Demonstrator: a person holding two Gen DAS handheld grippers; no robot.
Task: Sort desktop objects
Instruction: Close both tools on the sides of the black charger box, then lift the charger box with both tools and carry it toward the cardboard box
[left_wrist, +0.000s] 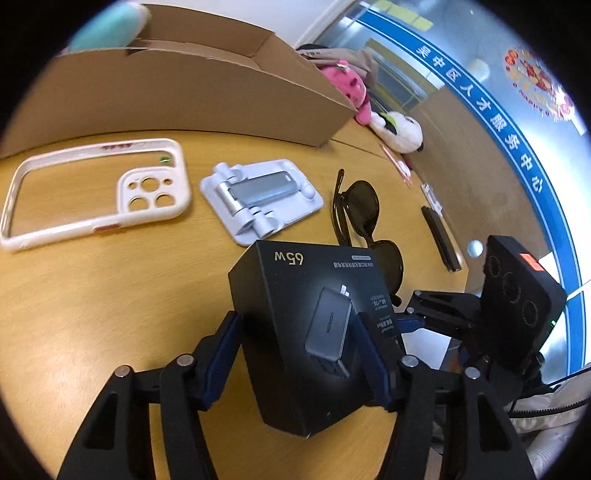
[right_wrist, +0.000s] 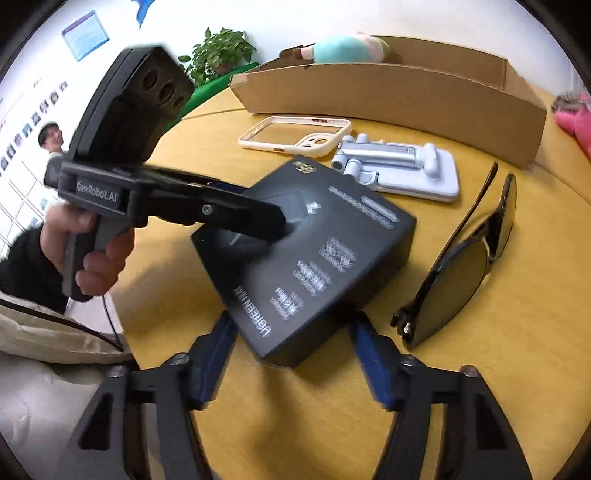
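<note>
One matte black charger box (left_wrist: 310, 332) is sitting gripped between the blue pads of the left gripper (left_wrist: 295, 339), tilted above the yellow wooden table (left_wrist: 110, 295), while the right gripper (right_wrist: 291, 354) is hovering with its jaws apart at the box's near corner. Beside the box are lying one white-rimmed clear phone case (left_wrist: 92, 192), one folded white-and-grey plastic phone stand (left_wrist: 258, 195) and one pair of glossy dark sunglasses (left_wrist: 358, 218) — four things on the desktop. One open cardboard box (left_wrist: 184, 96) is standing behind them — a pale blue plush toy (right_wrist: 347, 48) is resting at its far rim, though whether inside I cannot tell.
</note>
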